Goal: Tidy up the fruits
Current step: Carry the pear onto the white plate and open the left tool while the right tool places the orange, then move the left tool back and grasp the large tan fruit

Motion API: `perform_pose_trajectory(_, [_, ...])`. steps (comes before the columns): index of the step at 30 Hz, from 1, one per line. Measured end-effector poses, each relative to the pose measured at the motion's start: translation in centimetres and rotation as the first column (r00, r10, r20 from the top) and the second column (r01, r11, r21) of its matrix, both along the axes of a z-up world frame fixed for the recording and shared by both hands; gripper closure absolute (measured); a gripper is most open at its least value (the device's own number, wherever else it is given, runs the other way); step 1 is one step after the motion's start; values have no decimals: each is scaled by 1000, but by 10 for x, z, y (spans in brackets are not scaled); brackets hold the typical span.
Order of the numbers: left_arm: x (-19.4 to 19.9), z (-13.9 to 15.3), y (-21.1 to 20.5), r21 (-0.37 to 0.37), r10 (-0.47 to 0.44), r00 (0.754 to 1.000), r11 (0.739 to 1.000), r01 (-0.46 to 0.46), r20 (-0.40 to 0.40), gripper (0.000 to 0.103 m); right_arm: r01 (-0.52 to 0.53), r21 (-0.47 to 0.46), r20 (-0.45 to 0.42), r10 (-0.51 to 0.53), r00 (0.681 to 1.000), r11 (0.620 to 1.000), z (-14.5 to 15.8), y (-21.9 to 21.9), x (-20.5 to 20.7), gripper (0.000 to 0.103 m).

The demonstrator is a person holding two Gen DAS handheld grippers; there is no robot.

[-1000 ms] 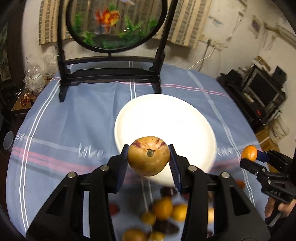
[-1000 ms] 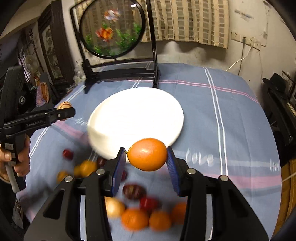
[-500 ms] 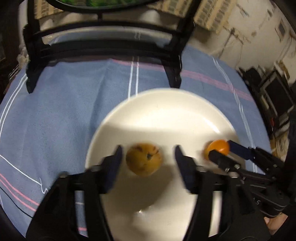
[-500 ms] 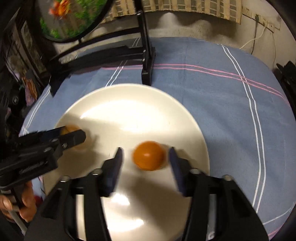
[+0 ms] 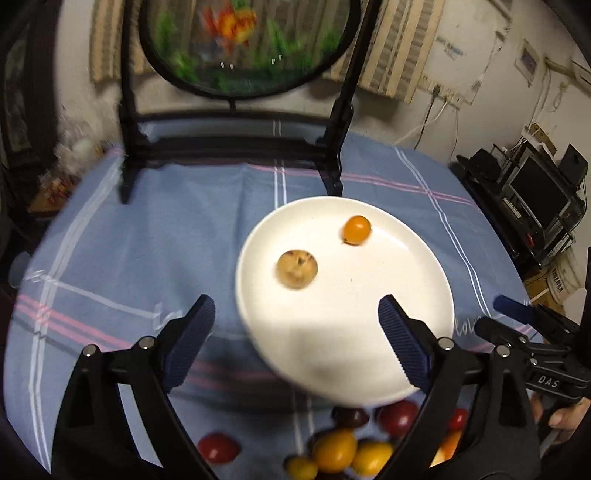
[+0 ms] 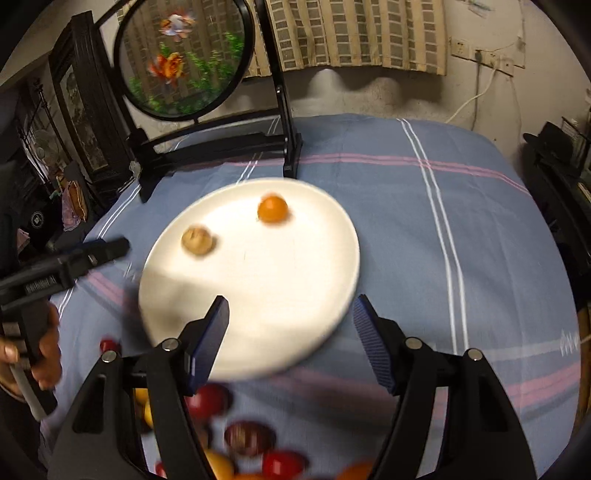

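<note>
Hovering over the worktop, the left tongs (image 5: pixel 295 332) were opening wide and the right tongs (image 6: pixel 291 332) stood half open, both empty. A brown fruit (image 5: pixel 296 269) and an orange fruit (image 5: pixel 356 230) lay apart on the white plate (image 5: pixel 413 354). Either could roll toward its low rim if nudged. Loose fruits (image 5: pixel 347 450) crowded the near edge; open cloth lay beyond.

A blue tablecloth (image 5: pixel 147 236) with white and pink stripes is spread over the table. At its far edge a round glass panel (image 5: pixel 243 40), painted with orange fish and green plants, is held upright in a black stand (image 5: pixel 229 147). Striped woven hangings (image 6: pixel 354 33) are seen on the wall behind. A wall socket with white cables (image 6: pixel 476 55) is noted. Dark electronic equipment (image 5: pixel 535 195) is stacked at the right.
</note>
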State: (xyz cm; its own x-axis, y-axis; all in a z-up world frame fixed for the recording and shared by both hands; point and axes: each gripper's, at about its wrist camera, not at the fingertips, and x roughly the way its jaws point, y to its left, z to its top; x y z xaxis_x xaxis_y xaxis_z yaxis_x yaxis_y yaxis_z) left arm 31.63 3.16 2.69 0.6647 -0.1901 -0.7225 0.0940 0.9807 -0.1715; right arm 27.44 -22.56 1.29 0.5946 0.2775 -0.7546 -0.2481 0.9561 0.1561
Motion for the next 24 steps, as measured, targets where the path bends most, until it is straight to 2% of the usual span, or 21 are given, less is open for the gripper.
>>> perform_pose_trajectory(2, [-31, 3, -1, 42, -15, 999, 999, 14, 43, 11, 1, -15, 0, -1, 1000, 1000, -3, -3, -23, 33])
perform_pose_trajectory(7, [-91, -3, -11, 159, -54, 994, 986, 39, 91, 11, 7, -41, 12, -6, 1000, 999, -12, -9, -82, 33])
perform_pose_trajectory(12, [-132, -16, -10, 177, -72, 993, 983, 55, 90, 10, 28, -36, 13, -27, 1000, 999, -25, -16, -122, 33])
perform_pose_trajectory(18, [-158, -40, -1, 184, -56, 995, 982, 41, 77, 9, 68, 80, -21, -67, 998, 994, -50, -26, -156, 33])
perform_pose_trajectory(22, [-163, -55, 8, 210, -37, 995, 978, 16, 95, 9, 46, 152, 41, -53, 998, 987, -56, -26, -167, 33])
perform_pose_trajectory(24, [-162, -62, 11, 246, -17, 997, 969, -3, 78, 9, 29, 198, 34, -36, 999, 980, -58, -27, -167, 33])
